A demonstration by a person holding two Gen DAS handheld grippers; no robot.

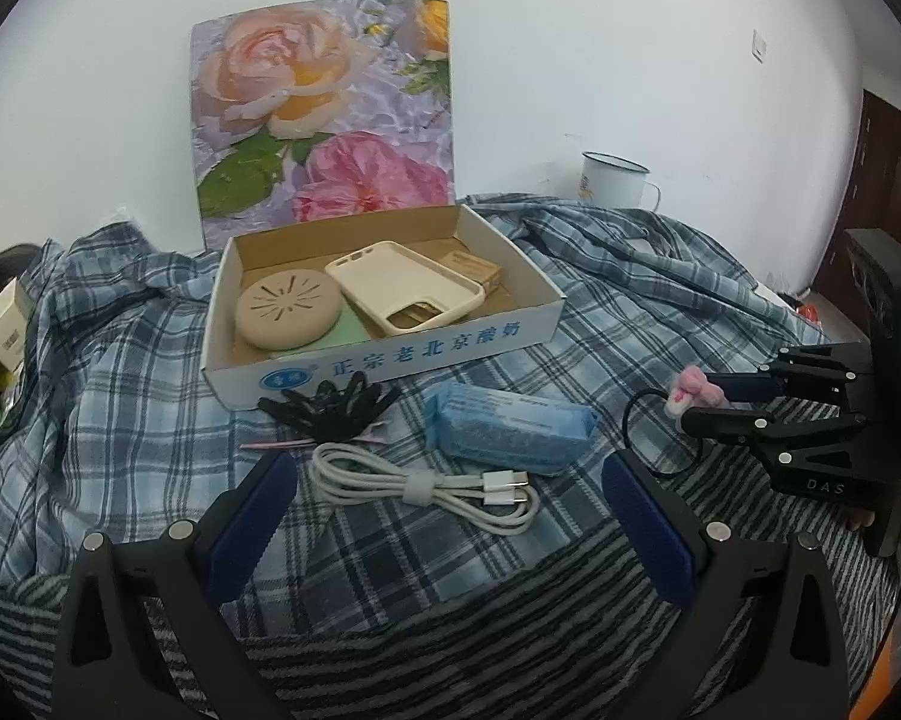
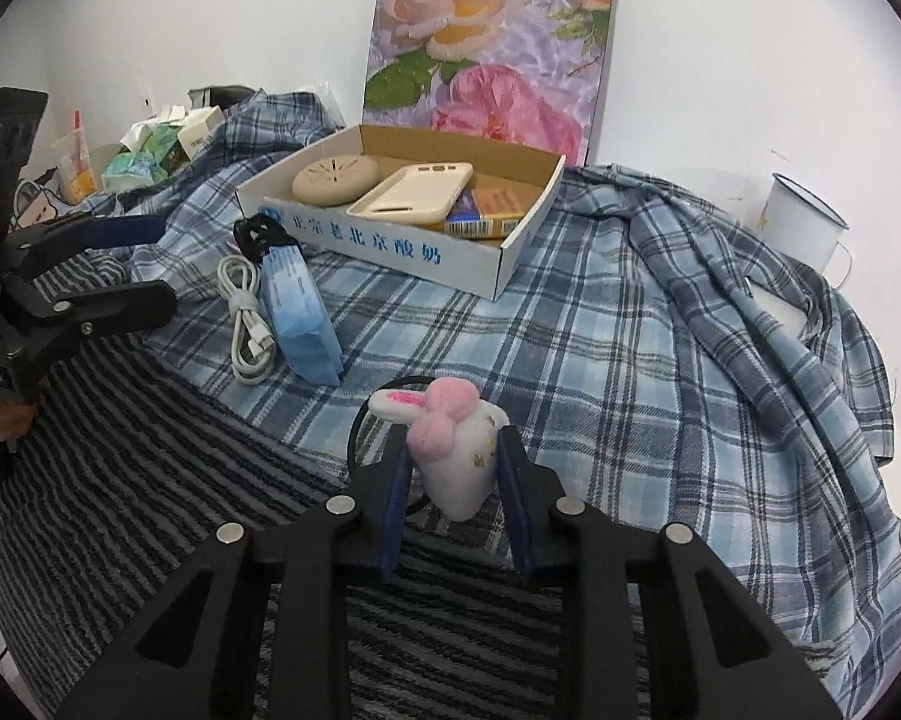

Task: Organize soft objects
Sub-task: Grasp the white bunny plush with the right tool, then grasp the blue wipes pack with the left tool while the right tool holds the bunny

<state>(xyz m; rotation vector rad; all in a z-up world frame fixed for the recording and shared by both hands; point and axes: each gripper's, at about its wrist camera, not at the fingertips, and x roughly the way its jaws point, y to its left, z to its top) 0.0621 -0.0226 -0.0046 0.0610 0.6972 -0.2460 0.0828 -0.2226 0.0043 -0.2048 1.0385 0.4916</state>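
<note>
Left wrist view: your left gripper (image 1: 450,498) stands with its jaws wide apart and nothing between them, above the white charging cable (image 1: 432,489) on the plaid cloth (image 1: 120,420). Beyond the cable lie a blue tissue pack (image 1: 507,429) and a black claw hair clip (image 1: 324,411), both just in front of the cardboard box (image 1: 384,354). At the right edge, your right gripper (image 1: 699,405) is clamped on the plush bunny hair tie (image 1: 693,391). Only the pink tip and a stretch of the black elastic loop show here; the rest of the toy is hidden by the fingers.

Right wrist view: the bunny hair tie (image 2: 450,450) sits between the blue pads (image 2: 513,498), held above the cloth near its front edge. Both pads appear to press its white body. Expect it to be very light, soft and compressible; it will give under the pads, not slip. Hold it by the stuffed body, not by the ears or pom-poms. The elastic loop hangs loose behind the toy and could snag on the box wall.

In the box you see a round beige vented disc (image 2: 335,179), a cream phone case (image 2: 414,195) and an orange-and-blue packet (image 2: 480,216) partly covered by the case. Its label is unreadable. The items at the far left corner are too cluttered to identify.
</note>
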